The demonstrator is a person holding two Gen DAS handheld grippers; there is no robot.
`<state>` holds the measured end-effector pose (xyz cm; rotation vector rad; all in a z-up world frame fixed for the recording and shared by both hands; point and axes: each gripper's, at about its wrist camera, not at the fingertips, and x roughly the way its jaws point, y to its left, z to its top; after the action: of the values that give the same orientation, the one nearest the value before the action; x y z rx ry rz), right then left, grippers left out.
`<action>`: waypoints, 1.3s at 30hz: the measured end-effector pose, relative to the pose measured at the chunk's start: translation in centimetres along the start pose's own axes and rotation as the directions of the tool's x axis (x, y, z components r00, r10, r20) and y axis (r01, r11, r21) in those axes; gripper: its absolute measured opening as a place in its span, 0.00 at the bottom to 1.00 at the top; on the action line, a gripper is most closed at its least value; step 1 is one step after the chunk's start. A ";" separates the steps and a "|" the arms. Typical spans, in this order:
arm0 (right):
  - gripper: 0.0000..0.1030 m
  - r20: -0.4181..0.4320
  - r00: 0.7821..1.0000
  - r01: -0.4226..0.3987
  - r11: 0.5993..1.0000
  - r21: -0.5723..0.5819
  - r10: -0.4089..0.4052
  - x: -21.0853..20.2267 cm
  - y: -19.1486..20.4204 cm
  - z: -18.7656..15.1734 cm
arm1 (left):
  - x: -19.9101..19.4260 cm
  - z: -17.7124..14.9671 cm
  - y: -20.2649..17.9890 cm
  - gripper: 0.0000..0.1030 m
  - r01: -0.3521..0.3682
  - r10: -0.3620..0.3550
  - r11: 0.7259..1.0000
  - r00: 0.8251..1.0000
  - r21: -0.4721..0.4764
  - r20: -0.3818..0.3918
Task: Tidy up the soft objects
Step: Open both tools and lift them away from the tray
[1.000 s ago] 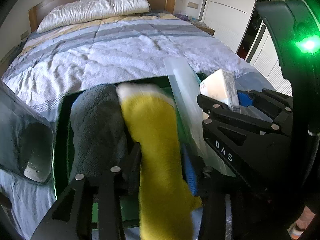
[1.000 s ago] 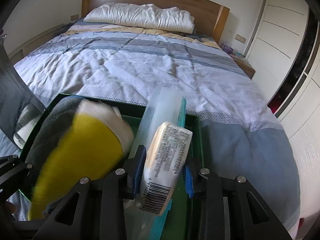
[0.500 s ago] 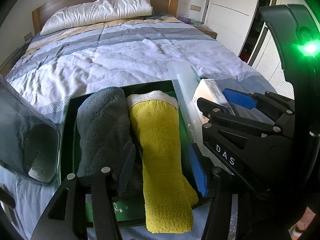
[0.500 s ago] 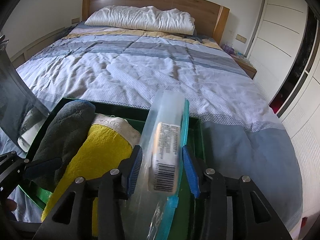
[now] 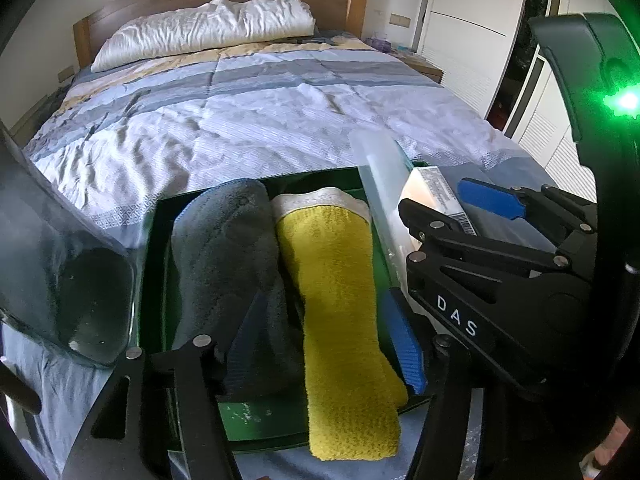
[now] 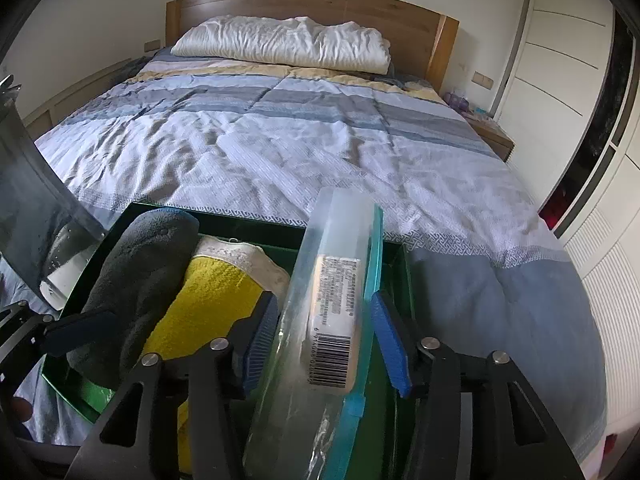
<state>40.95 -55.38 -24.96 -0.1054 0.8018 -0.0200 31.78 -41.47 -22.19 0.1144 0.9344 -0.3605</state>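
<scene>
Bedroom, striped quilt (image 6: 304,152) across the bed, pillow (image 5: 208,28) against the headboard. Near the foot: green tray (image 5: 154,248) with three things side by side, long axes all running from the grippers toward the pillow. Grey towel roll (image 5: 224,264) farthest left, yellow towel roll (image 5: 336,304) touching it, near end spilling over the tray's front rim. On the right, standing on edge: clear zip pouch (image 6: 336,224) with a labelled tissue pack (image 6: 334,316) inside.

Left gripper (image 5: 332,336) astride the yellow roll, jaws opening, pads off the cloth; released. Right gripper (image 6: 324,340) astride the pouch, jaws opening too, gaps visible on both sides; nothing held. Both aligned lengthwise with their items, so probably a straight pull-back next. Risk, judged: pouch tipping once unsupported, being tall and thin.
</scene>
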 end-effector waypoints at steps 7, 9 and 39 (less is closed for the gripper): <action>0.55 0.008 1.000 0.002 1.000 0.004 -0.002 -0.4 0.5 0.0 | -0.4 0.0 0.5 0.62 -0.015 0.015 1.000 1.000 -0.003 0.009; 0.55 0.010 1.000 0.004 1.000 0.008 -0.004 -0.6 0.5 0.0 | -0.5 0.0 0.6 0.63 -0.015 0.015 1.000 1.000 -0.007 0.011; 0.55 0.033 0.997 0.065 0.998 0.020 -0.066 -7.4 1.7 -0.2 | -6.1 -1.9 2.1 0.64 -0.008 0.009 0.999 1.000 -0.039 0.027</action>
<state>35.63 -53.24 -19.96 -0.1134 0.7642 -0.0879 27.80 -37.51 -18.53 0.0779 0.9133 -0.3348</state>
